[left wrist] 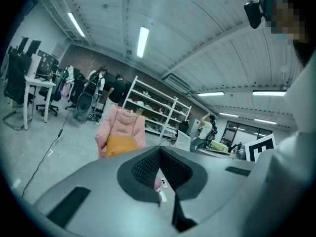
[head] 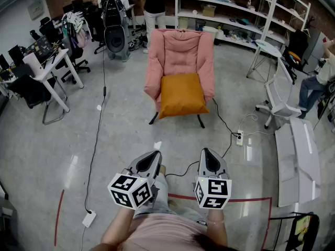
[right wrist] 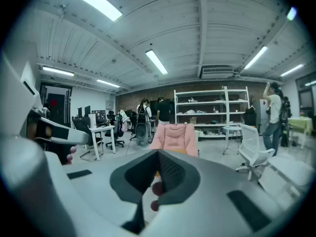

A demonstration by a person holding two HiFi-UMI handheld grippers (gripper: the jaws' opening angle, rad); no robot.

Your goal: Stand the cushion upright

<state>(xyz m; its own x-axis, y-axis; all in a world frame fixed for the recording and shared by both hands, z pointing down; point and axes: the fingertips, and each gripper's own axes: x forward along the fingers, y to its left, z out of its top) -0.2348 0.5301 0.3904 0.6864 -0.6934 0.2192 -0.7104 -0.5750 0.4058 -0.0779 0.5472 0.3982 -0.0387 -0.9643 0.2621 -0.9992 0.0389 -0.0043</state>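
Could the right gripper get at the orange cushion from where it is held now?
Probably not yet. The right gripper, jaws shut, is held well short of the cushion lying on the armchair seat. Open floor lies between, so stepping forward should do.

In the lower middle of the head view, the left gripper [head: 154,153] and the right gripper [head: 206,151] are held side by side, a little apart. Both point up the frame and tip slightly downward. Each has its jaws pressed together with nothing between them, and the left forearm [head: 118,228] and right forearm [head: 216,230] rise roughly parallel from the bottom edge.
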